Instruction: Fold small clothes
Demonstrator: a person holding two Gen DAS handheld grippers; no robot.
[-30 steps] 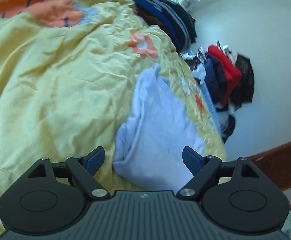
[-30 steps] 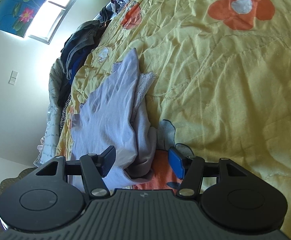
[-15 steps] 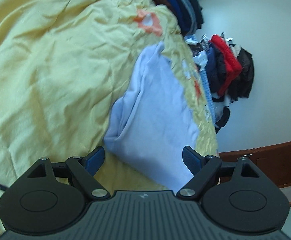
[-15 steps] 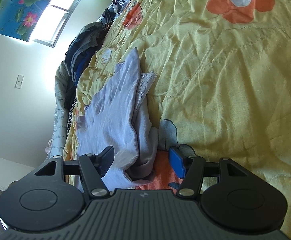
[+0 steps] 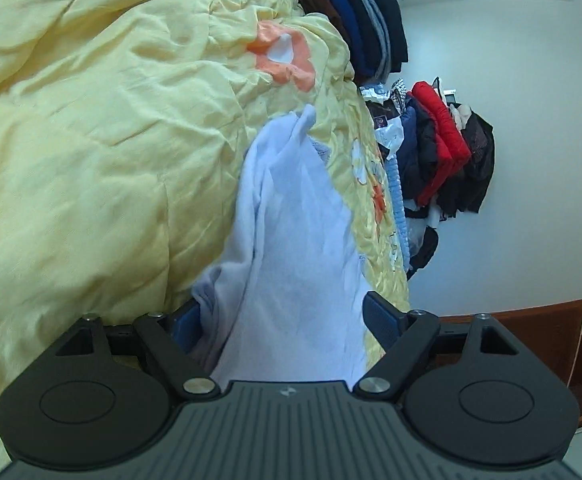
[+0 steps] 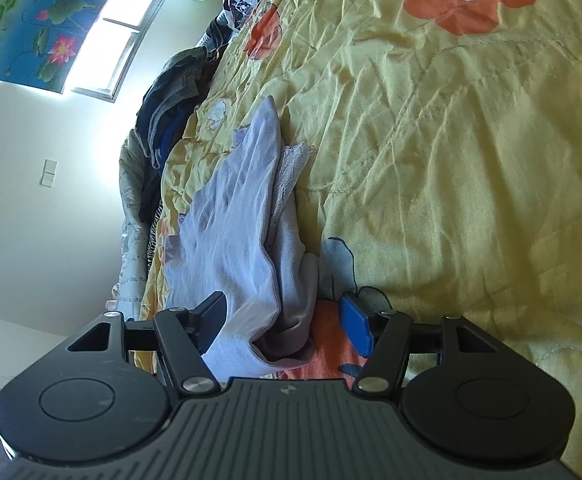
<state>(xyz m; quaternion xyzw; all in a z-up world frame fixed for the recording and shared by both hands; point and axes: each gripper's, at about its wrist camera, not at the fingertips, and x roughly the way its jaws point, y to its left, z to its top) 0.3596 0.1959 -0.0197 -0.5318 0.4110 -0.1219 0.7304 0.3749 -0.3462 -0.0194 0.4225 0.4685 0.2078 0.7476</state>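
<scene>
A small pale lavender garment [image 5: 291,240] lies partly folded on the yellow flowered bedspread [image 5: 91,152], near the bed's edge. My left gripper [image 5: 285,320] is open, and the garment's near end lies between its blue pads. In the right wrist view the same garment [image 6: 243,224] shows a lace-trimmed layer underneath. My right gripper [image 6: 285,326] is open, its pads on either side of the garment's bunched near corner.
A stack of dark folded clothes [image 5: 363,20] sits at the far edge of the bed. More clothes, one red [image 5: 443,148], hang beside the white wall. A wooden frame [image 5: 531,328] lies right of the left gripper. A window [image 6: 119,40] and flower poster are behind.
My left gripper has moved forward over the garment, so its near end now lies between the pads. My right gripper has barely moved and stays open around the corner.
</scene>
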